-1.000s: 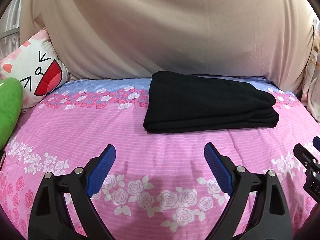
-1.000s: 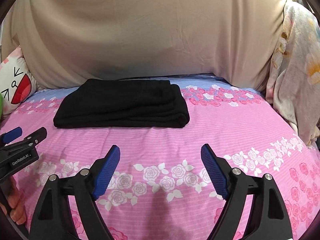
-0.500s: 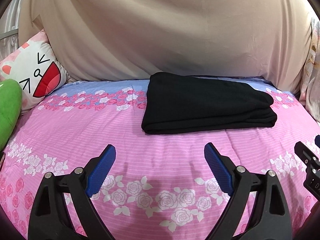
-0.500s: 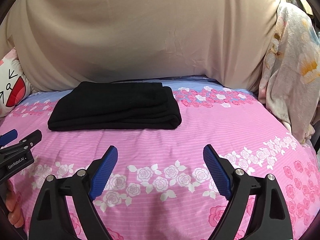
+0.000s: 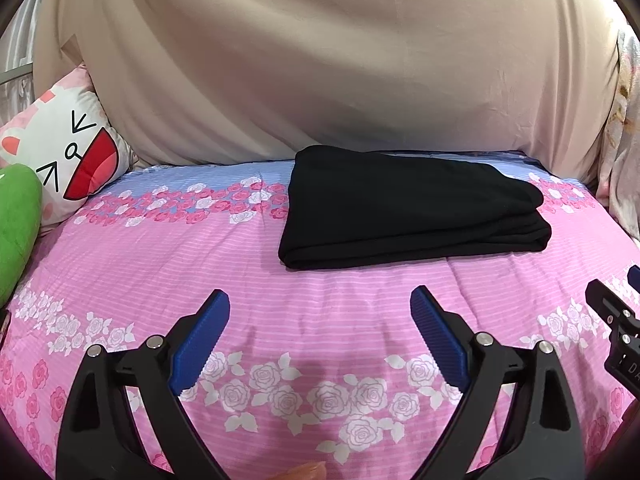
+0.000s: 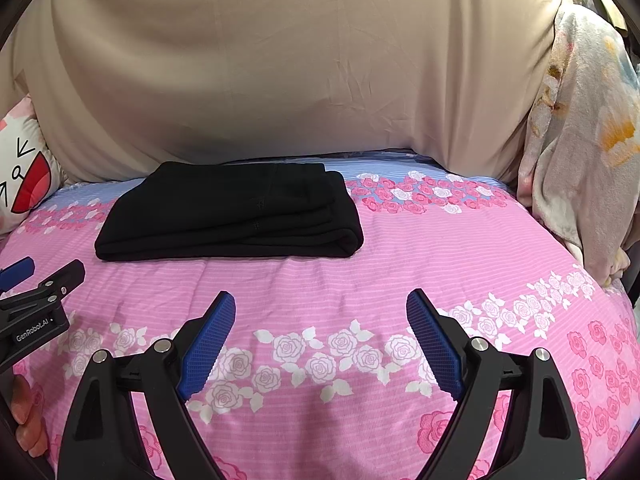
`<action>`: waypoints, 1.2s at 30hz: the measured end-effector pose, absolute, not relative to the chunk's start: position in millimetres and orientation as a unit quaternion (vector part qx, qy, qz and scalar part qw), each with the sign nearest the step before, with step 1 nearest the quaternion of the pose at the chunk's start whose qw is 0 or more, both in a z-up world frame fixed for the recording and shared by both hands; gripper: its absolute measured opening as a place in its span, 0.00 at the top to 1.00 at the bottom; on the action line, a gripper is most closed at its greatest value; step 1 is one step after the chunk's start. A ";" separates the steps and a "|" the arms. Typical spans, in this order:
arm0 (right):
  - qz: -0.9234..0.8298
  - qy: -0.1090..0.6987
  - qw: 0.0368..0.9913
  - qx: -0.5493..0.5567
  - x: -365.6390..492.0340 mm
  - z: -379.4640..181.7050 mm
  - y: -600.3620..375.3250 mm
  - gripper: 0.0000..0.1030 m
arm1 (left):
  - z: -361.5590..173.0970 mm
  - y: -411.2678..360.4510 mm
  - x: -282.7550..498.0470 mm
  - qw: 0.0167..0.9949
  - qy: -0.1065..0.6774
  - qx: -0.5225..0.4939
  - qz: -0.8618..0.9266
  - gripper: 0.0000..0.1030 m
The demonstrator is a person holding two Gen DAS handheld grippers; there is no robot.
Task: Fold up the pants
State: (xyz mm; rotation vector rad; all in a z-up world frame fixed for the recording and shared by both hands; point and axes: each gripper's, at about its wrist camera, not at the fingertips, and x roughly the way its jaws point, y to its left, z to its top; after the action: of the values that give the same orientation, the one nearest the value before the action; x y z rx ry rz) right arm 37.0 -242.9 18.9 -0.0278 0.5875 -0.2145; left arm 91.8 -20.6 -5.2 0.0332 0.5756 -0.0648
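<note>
Black pants lie folded into a neat rectangle on the pink flowered bedspread, near the back. In the right wrist view the same pants sit left of centre. My left gripper hovers open over the bedspread, well short of the pants, nothing between its blue pads. My right gripper is likewise open and empty, with the pants ahead and to its left. The left gripper's tip shows at the left edge of the right wrist view; the right gripper's tip shows at the right edge of the left wrist view.
A beige sheet rises behind the bed. A cartoon-face pillow and a green cushion sit at the left. A floral blanket hangs at the right. Fingers of a hand hold the left gripper.
The right wrist view has shifted slightly, so the pants sit a little further left and lower than a second ago. Both grippers stay open and the pants have not moved.
</note>
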 end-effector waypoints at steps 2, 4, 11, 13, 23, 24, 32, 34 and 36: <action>-0.105 0.289 0.951 -0.014 37.2 18.8 -243.0 0.17 | -4.9 -21.2 91.7 0.958 0.283 0.017 -0.032 0.13; -0.105 0.289 0.952 -0.014 37.2 18.9 -243.4 0.17 | -4.9 -21.4 91.6 0.958 0.284 0.016 -0.031 0.13; -0.104 0.289 0.951 -0.014 37.2 18.9 -243.3 0.17 | -4.3 -22.1 91.6 0.958 0.283 0.017 -0.033 0.13; -0.104 0.289 0.951 -0.014 37.3 18.8 -243.5 0.17 | -4.3 -22.3 91.7 0.958 0.283 0.017 -0.034 0.13; -0.104 0.289 0.952 -0.014 37.1 18.8 -243.4 0.17 | -3.5 -22.7 91.2 0.958 0.283 0.018 -0.035 0.13; -0.104 0.289 0.951 -0.014 37.4 18.8 -243.6 0.17 | -3.4 -22.7 91.2 0.958 0.283 0.018 -0.035 0.13; -0.103 0.289 0.952 -0.014 37.5 18.8 -244.0 0.17 | -3.7 -23.0 90.8 0.958 0.283 0.019 -0.035 0.13; -0.103 0.290 0.952 -0.014 37.4 18.8 -244.1 0.17 | -3.6 -23.2 91.0 0.959 0.282 0.019 -0.035 0.13; -0.103 0.290 0.951 -0.014 37.2 18.8 -244.0 0.17 | -3.8 -23.5 91.1 0.958 0.283 0.020 -0.035 0.13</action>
State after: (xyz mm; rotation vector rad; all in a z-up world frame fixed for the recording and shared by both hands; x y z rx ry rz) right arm 37.2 -244.0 18.8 -0.0289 0.5889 -0.2096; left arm 91.1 -23.5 -3.8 0.0396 0.5731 -0.0700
